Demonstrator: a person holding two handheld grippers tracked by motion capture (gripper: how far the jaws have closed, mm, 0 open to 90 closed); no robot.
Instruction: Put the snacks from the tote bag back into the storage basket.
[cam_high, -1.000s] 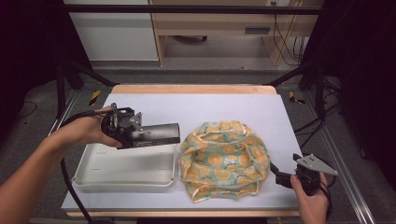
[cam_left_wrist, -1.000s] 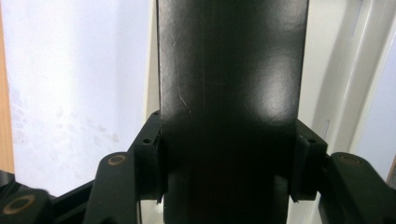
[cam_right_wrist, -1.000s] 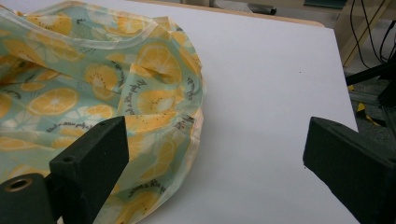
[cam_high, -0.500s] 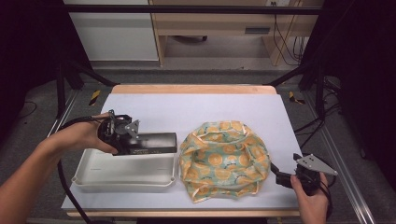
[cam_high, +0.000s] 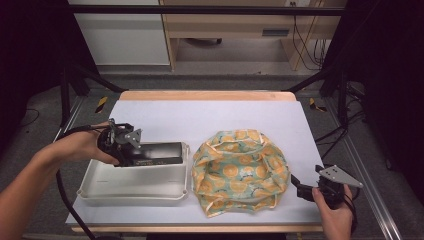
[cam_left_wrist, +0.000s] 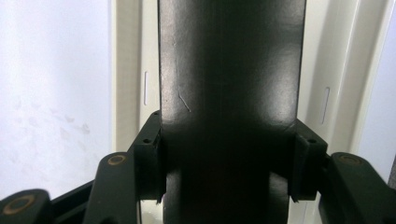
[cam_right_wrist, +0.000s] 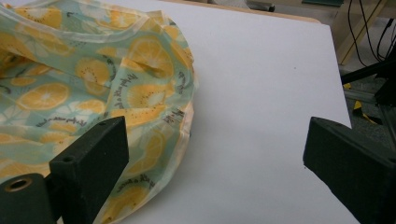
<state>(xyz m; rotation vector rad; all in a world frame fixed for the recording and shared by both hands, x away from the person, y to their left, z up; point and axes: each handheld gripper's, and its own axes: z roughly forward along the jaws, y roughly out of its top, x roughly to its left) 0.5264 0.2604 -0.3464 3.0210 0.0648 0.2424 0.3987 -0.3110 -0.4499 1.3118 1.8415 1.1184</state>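
A long black box (cam_high: 161, 153) lies level over the far part of a white tray (cam_high: 131, 195), with my left gripper (cam_high: 142, 152) shut on its left end. In the left gripper view both pads press the sides of the black box (cam_left_wrist: 229, 88), held by the gripper (cam_left_wrist: 229, 163), and the tray's rim (cam_left_wrist: 128, 70) runs beneath it. Whether the box rests on the tray I cannot tell. A crumpled cloth with an orange-slice print (cam_high: 240, 170) sits right of the tray. My right gripper (cam_high: 300, 187) stands open at the cloth's right edge (cam_right_wrist: 116, 93), nothing between the fingertips (cam_right_wrist: 215, 154).
The white tabletop (cam_high: 210, 115) has a wooden edge at the back. Black frame bars and cables stand beyond the table's left and right sides. A person's forearms come in from the bottom corners.
My left gripper has carried the black box down and slightly left, lower over the tray. The right gripper and the cloth have stayed in place.
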